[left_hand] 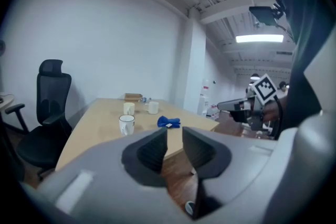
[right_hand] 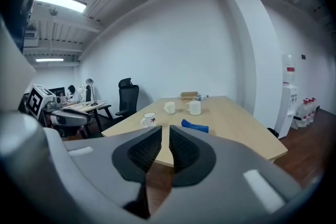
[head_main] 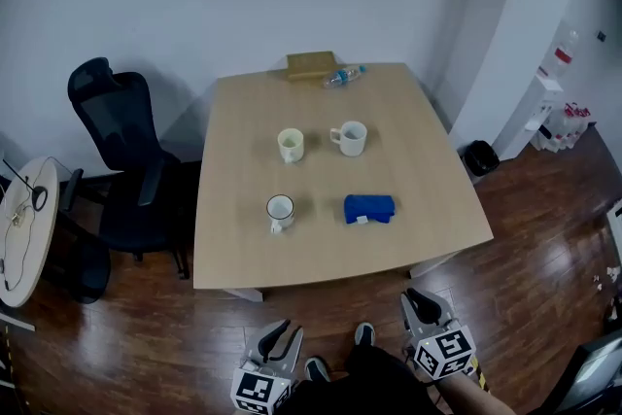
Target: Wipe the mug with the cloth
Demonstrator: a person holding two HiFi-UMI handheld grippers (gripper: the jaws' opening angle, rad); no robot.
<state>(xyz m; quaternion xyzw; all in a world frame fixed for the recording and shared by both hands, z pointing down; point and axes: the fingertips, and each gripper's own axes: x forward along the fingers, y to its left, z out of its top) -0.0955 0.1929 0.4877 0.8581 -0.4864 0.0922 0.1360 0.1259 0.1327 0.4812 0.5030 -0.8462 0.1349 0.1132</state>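
Three mugs stand on the wooden table (head_main: 233,253): a white dark-rimmed mug (head_main: 280,211) at the front left, a cream mug (head_main: 291,145) and a white mug (head_main: 351,138) behind. A folded blue cloth (head_main: 369,208) lies to the right of the rimmed mug. Both grippers hang below the table's near edge, well short of everything. My left gripper (head_main: 288,333) has a narrow gap between its jaws and holds nothing. My right gripper (head_main: 421,299) is shut and empty. The left gripper view shows the rimmed mug (left_hand: 126,124) and the cloth (left_hand: 168,122) far ahead.
A brown box (head_main: 310,65) and a lying water bottle (head_main: 342,76) sit at the table's far edge. A black office chair (head_main: 121,160) stands at the left, with a round side table (head_main: 24,228) beyond it. A black bin (head_main: 479,157) is on the wooden floor at the right.
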